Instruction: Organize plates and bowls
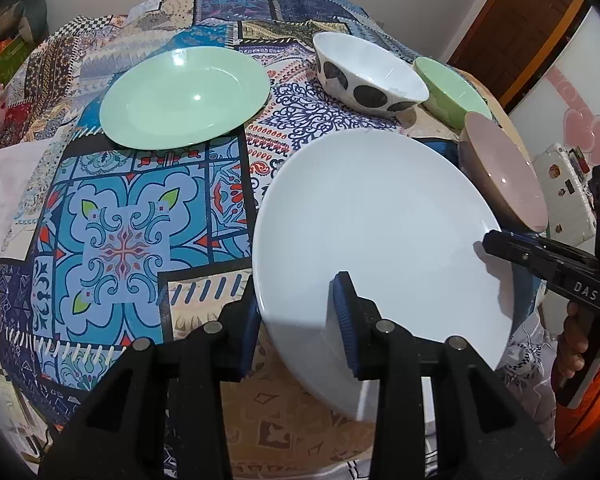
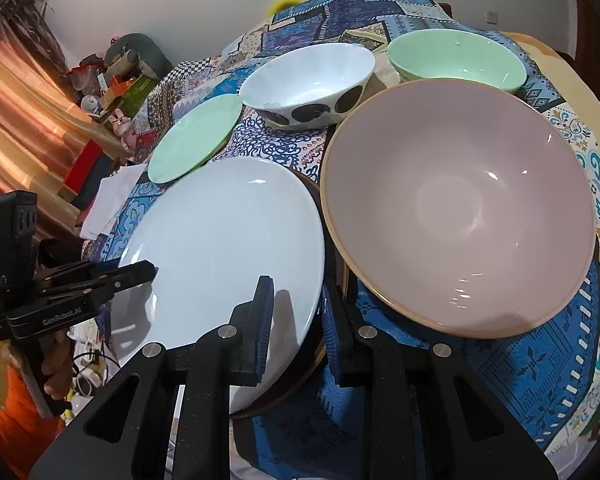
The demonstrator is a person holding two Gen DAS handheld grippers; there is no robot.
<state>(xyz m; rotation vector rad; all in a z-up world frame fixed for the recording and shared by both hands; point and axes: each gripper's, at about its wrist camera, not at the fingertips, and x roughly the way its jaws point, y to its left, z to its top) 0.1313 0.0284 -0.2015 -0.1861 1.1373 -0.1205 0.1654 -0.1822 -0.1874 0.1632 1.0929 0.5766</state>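
A large white plate (image 1: 380,220) (image 2: 220,232) is held by its rim at both sides. My left gripper (image 1: 298,320) (image 2: 148,272) has one pad on top of the near-left rim and the other under it. My right gripper (image 2: 298,324) (image 1: 490,240) is shut on the opposite rim. A dark plate with a gold edge (image 2: 300,376) lies under the white one, and its rim also sits between the right jaws. A pink bowl (image 2: 460,208) (image 1: 504,172) stands close beside the white plate. Behind are a spotted white bowl (image 2: 308,80) (image 1: 370,76), a green bowl (image 2: 456,58) (image 1: 448,88) and a green plate (image 1: 184,98) (image 2: 196,140).
A patterned patchwork cloth (image 1: 124,240) covers the round table. Clutter and boxes (image 2: 100,92) stand beyond the table's left side. A white case (image 1: 560,184) sits off its right edge. A hand in an orange sleeve (image 2: 56,368) holds the left gripper.
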